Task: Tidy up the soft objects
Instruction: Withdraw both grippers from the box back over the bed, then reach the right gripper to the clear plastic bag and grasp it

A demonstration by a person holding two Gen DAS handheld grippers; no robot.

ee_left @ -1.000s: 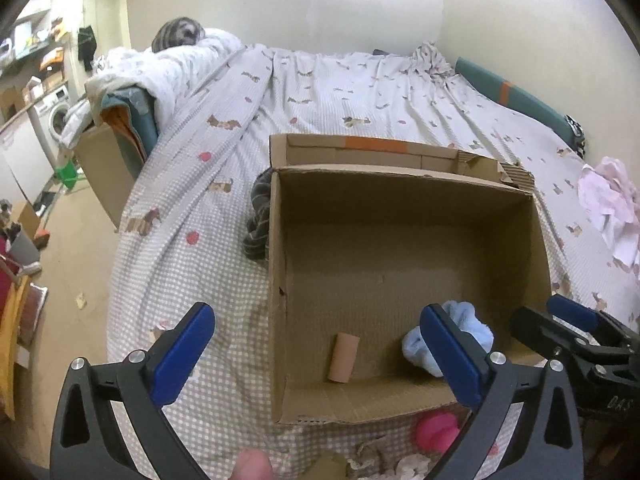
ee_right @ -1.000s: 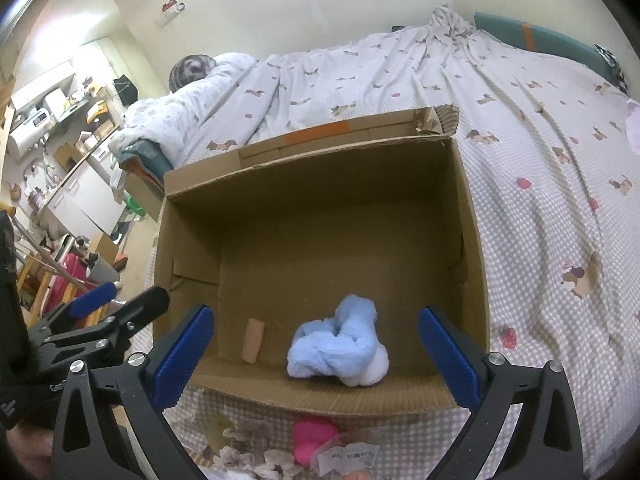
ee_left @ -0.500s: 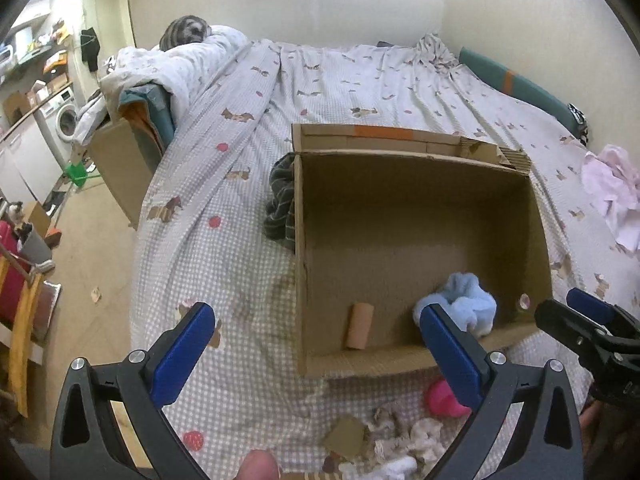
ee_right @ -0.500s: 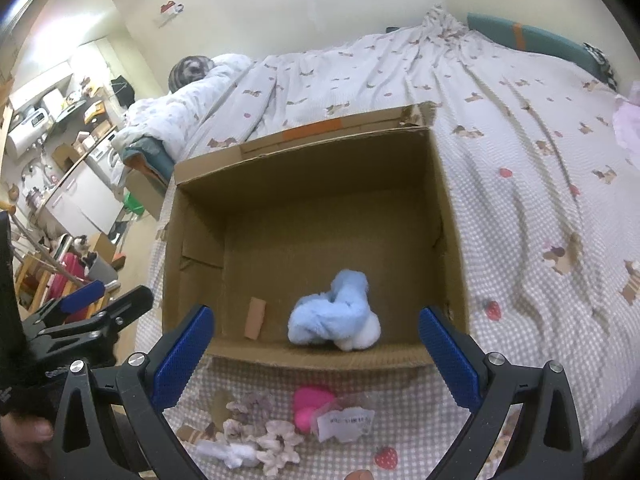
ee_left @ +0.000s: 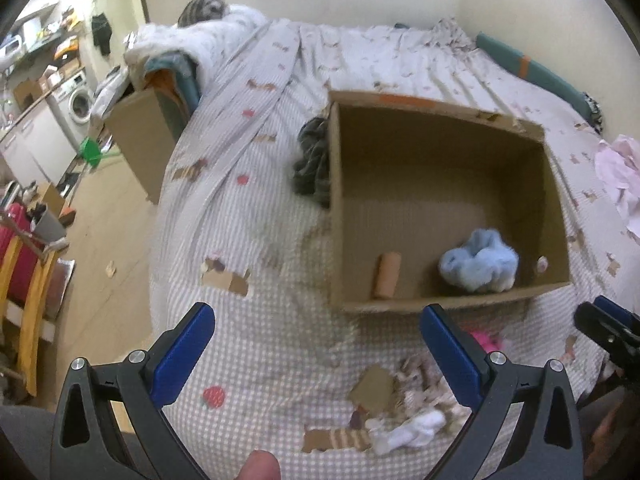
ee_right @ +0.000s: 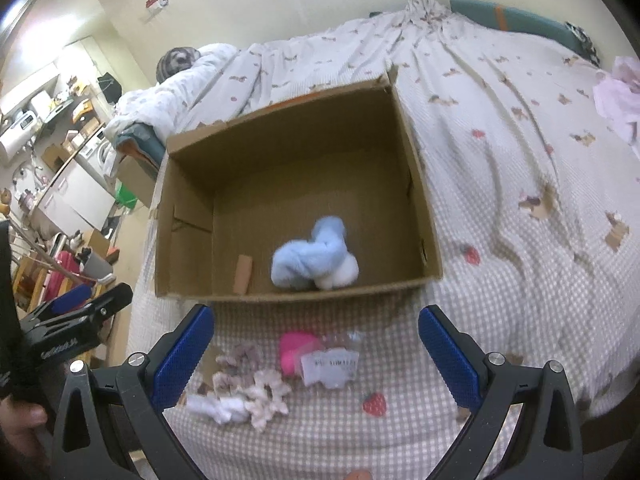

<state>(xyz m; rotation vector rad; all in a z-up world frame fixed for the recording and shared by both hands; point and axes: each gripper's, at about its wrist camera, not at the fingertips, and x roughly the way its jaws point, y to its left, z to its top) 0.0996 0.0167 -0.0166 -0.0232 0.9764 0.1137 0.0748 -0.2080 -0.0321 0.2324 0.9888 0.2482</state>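
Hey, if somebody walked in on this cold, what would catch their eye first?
Probably the open cardboard box in the middle of the bed, with a light blue sock bundle on its floor near the front wall. Next, the bright pink item and a heap of pale socks on the checked cover in front of the box, between the right tongs' open jaws.

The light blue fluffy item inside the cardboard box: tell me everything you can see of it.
The light blue fluffy item is a soft, plush-looking bundle, bunched and twisted into a lump, not laid flat. A white fuzzy part shows at its lower right end in the right wrist view. It lies on the floor of the open cardboard box, close to the near wall. A small tan cardboard tube lies apart to its left. Neither claw touches it; both are open and outside the box.
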